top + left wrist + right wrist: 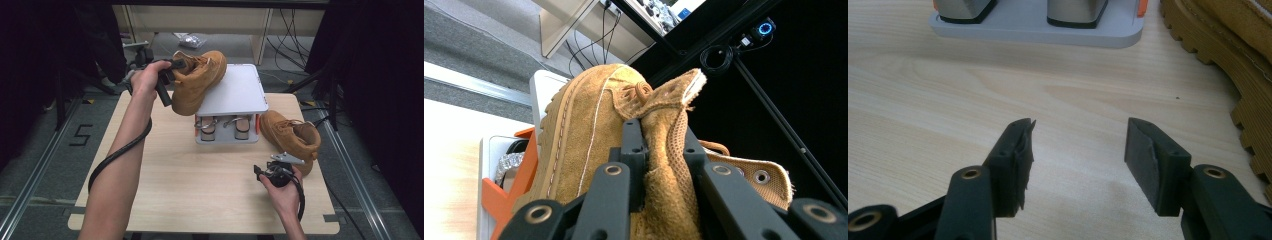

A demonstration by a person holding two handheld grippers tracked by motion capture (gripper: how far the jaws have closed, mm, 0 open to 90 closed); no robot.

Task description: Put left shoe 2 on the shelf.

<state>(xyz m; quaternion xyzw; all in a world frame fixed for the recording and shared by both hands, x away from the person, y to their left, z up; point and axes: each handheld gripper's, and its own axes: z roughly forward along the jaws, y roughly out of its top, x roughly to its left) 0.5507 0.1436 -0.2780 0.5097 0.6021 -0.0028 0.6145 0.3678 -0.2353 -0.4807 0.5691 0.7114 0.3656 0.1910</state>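
Keep left gripper [659,150] pinched on boot [197,80] collar while easing it flat onto rack [235,92], right gripper [1078,165] spread, idle

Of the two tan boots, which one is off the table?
The boot at the left, held up by its collar in the left tongs, above the grey rack. The other boot rests on the table.

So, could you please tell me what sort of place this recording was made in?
Probably a lab recording booth: a wooden table ringed by black curtains, loose cables on the floor behind, and a camera with a glowing blue ring on a dark frame.
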